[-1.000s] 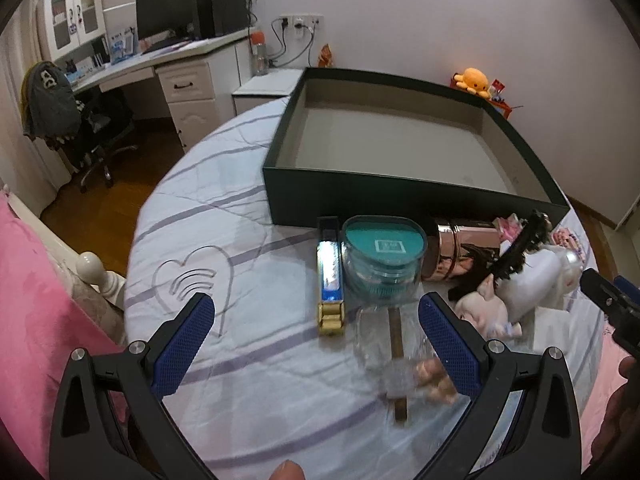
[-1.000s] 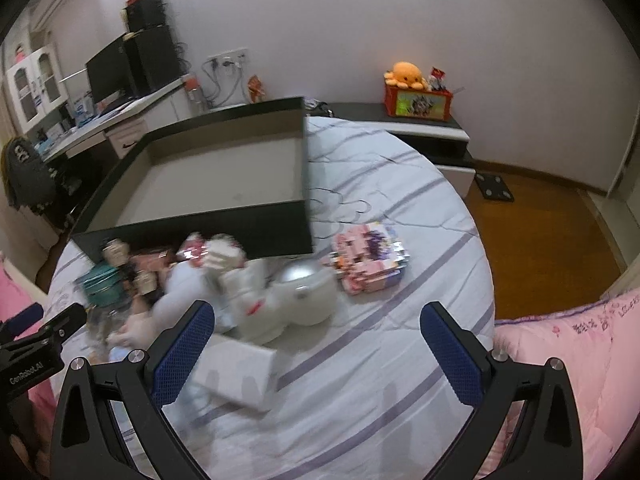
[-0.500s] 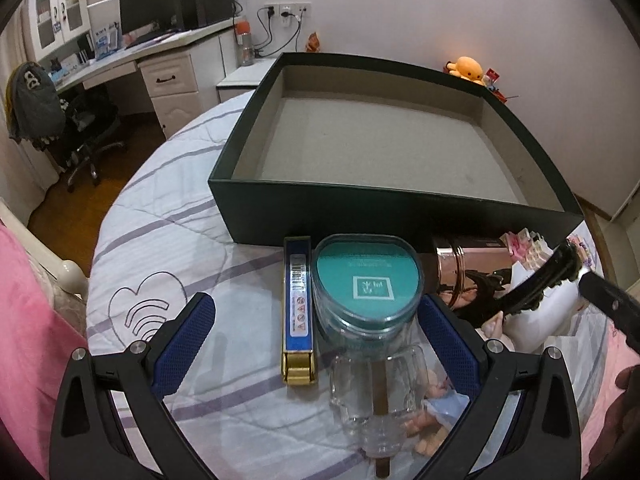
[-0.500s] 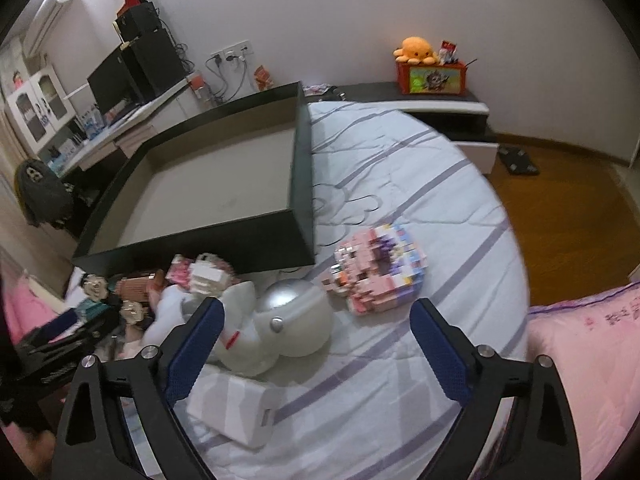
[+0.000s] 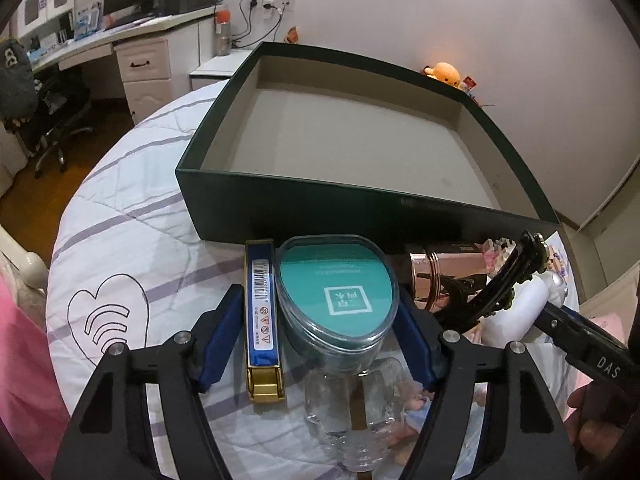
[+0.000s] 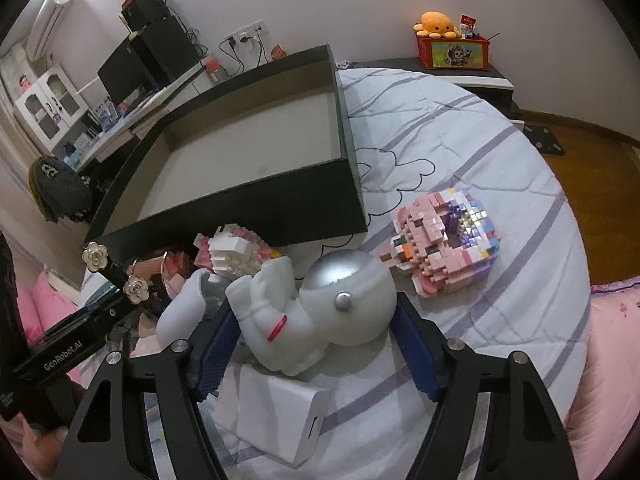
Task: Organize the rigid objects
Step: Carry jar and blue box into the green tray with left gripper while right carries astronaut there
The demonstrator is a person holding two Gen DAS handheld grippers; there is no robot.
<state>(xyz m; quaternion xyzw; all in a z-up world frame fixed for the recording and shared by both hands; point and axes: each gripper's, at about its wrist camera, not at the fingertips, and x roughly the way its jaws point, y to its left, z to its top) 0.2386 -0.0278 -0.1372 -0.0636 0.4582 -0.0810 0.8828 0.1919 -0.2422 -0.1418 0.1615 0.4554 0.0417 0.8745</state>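
My left gripper (image 5: 318, 336) straddles a blue-and-gold slim box (image 5: 262, 312) and a clear jar with a teal lid (image 5: 340, 292). Its jaws are closing, with the pads very near both. My right gripper (image 6: 318, 340) is closing around a white astronaut figure (image 6: 320, 312) with a silver helmet; its pads flank the figure. Just behind stands the dark green open box (image 5: 280, 204), its grey floor bare. A rose-gold cylinder (image 5: 448, 272) and a black hair clip with flowers (image 6: 116, 272) lie between the two groups.
A pink block model (image 6: 444, 248) sits to the right on the striped bedspread, and a smaller block figure (image 6: 232, 252) lies by the box wall. A white carton (image 6: 276, 420) and a clear glass bottle (image 5: 356, 420) lie under the grippers. Pink bedding flanks both sides.
Both grippers have come forward and down toward the objects. Their jaws have narrowed from wide open, the left around the box and jar, the right around the astronaut.
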